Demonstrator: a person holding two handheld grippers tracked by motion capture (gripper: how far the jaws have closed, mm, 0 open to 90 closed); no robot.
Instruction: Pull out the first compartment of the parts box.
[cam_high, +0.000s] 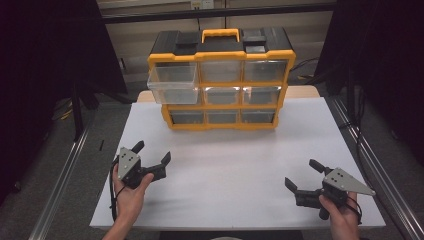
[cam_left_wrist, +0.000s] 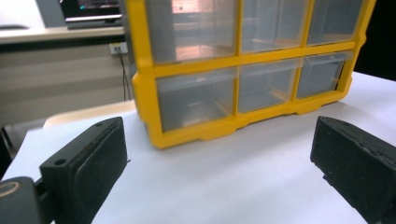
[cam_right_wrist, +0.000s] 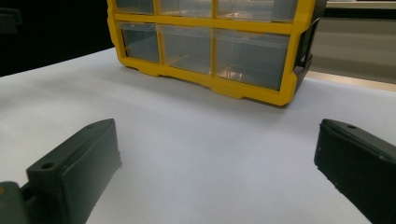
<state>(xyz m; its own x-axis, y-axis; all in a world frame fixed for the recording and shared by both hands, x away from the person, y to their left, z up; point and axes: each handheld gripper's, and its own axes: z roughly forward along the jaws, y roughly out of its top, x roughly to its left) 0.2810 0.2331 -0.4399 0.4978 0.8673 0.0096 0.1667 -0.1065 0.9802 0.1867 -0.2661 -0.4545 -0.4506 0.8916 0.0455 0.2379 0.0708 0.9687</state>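
A yellow and black drawer cabinet with clear drawers stands at the back of the white table. Its top-left drawer is pulled out and looks empty. My left gripper rests at the front left, open, with nothing between its jaws, which point toward the cabinet. At the front right my right gripper is open too, empty, and well short of the cabinet.
Metal rails run along both sides of the table. Dark curtains hang left and right. A bench with a monitor stands behind the cabinet. White tabletop stretches between the grippers and the cabinet.
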